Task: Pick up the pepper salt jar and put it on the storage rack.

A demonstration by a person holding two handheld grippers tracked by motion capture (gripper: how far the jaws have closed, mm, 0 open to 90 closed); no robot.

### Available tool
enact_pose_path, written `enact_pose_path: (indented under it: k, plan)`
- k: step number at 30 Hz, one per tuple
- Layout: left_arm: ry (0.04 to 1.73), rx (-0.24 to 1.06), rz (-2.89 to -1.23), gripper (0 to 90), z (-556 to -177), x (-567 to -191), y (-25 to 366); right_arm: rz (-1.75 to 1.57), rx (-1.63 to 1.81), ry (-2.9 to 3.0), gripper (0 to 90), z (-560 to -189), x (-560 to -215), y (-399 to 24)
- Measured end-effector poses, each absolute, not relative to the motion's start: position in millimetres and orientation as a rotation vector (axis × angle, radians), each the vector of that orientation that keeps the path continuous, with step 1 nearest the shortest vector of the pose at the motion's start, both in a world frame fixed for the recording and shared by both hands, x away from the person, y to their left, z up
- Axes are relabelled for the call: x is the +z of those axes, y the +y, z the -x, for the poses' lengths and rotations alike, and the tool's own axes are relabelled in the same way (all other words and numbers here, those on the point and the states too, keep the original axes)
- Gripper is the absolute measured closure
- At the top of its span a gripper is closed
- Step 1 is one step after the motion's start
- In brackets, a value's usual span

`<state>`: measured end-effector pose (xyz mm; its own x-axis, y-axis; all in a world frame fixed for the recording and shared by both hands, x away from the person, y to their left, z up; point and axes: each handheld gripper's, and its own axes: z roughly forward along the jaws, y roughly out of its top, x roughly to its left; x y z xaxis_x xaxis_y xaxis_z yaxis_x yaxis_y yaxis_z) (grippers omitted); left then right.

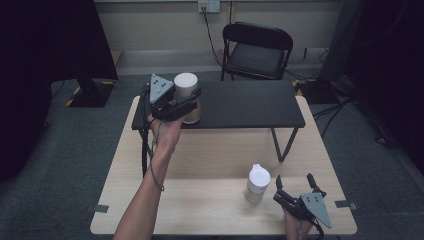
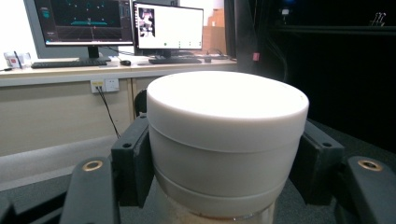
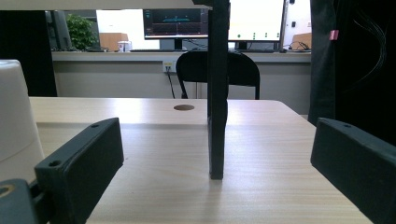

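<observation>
My left gripper (image 1: 189,102) is shut on a white-lidded jar (image 1: 187,95), which stands on the left end of a black raised shelf (image 1: 240,102). In the left gripper view the jar's white lid (image 2: 226,121) sits between the two black jaws, which press on both its sides. A second white-lidded container (image 1: 257,183) stands on the wooden table (image 1: 200,160) at the front right. My right gripper (image 1: 295,181) rests just right of it, open, nothing between its jaws. In the right gripper view that container (image 3: 14,121) is at the left edge.
The shelf's black leg (image 3: 217,93) stands straight ahead in the right gripper view. A black folding chair (image 1: 256,50) is behind the table. A desk with monitors (image 2: 121,23) runs along the far wall. The table has a small round hole (image 3: 184,108).
</observation>
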<state>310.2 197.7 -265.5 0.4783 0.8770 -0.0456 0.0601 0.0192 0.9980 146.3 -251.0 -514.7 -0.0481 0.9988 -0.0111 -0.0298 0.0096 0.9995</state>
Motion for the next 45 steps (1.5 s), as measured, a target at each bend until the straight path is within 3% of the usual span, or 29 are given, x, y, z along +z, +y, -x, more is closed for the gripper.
enact_pose_path:
  k: [14,29,45]
  plan:
    - [0.894,0.788,-1.411,33.3,-308.5,-266.5,195.7,-1.156,1.251,1.227,1.1,-146.3,-514.7,-251.0]
    - [0.863,0.845,-1.332,0.1,-301.9,-283.1,196.5,-1.157,1.251,1.228,1.2,-146.3,-514.6,-251.0]
    - [0.836,0.805,-1.272,0.0,-285.1,-302.5,207.1,-1.157,1.251,1.228,1.2,-146.4,-514.6,-251.0]
